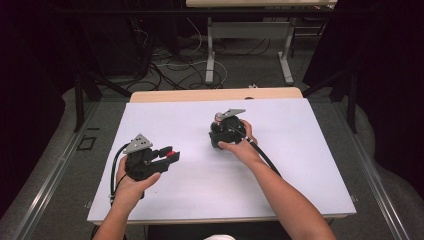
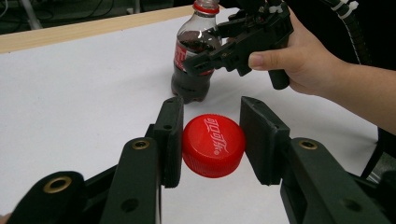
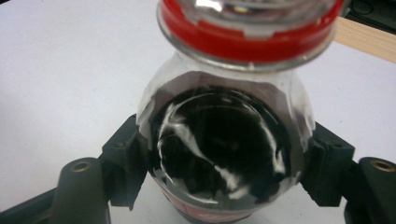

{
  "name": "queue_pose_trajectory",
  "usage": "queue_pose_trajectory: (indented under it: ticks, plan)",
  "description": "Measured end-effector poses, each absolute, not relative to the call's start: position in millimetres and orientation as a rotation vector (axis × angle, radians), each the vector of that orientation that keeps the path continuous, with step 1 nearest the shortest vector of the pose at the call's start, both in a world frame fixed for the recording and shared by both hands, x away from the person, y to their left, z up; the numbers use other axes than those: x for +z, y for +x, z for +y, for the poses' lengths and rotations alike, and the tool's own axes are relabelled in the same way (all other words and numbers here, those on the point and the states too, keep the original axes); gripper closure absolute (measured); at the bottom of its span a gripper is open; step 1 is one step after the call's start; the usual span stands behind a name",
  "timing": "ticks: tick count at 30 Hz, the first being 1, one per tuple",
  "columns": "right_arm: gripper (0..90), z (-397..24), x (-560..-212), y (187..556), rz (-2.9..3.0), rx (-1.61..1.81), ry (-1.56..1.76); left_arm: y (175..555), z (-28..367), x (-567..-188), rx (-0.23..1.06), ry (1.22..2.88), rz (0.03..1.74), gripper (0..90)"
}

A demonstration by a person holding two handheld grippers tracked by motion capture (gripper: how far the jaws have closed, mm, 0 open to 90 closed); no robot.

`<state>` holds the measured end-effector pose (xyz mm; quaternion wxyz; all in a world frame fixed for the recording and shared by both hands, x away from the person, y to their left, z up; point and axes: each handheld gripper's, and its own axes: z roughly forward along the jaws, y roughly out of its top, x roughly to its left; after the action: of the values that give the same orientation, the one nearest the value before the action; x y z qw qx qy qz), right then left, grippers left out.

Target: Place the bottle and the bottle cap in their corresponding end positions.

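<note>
- The left gripper [image 2: 211, 142] pinches a round red plastic bottle cap [image 2: 213, 145] with white lettering, one black pad against each side of its ribbed edge. The cap hangs clear above the white table sheet [image 1: 200, 185], so it has probably been unscrewed and is being kept out of the way.
- In the high view the left gripper [image 1: 169, 156] sits at the near left of the table with the red cap [image 1: 171, 153] at its tips, well apart from the bottle.
- The small clear plastic cola bottle [image 2: 194, 53], dark liquid inside and a red label around it, stands upright near the middle of the table, slightly to the right and farther off.
- The right gripper [image 2: 205, 63] reaches around the bottle's body just below the shoulder, which suits steadying it while the cap is off.
- In the right gripper view its jaws flank the bottle [image 3: 224, 154] on both sides. They lie against or just beside the plastic; I cannot tell whether they press.
- The bottle's mouth is open, with the red tamper ring [image 3: 247, 39] on the neck, so a tip would spill.
</note>
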<state>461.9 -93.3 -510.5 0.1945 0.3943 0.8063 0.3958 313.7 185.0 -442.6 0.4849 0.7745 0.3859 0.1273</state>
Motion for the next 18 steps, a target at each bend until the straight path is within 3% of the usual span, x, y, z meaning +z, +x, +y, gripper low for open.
queue_pose_trajectory:
  ticks: [4, 18]
  plan:
    - [15.9, -95, -514, 463, 2.276, 1.112, 1.113, 314, 185, -445, 0.303, 1.880, 0.951, 61.6]
    - [10.6, -116, -518, 441, 2.208, 1.123, 1.173, 327, 159, -475, 0.268, 1.919, 0.959, 61.7]
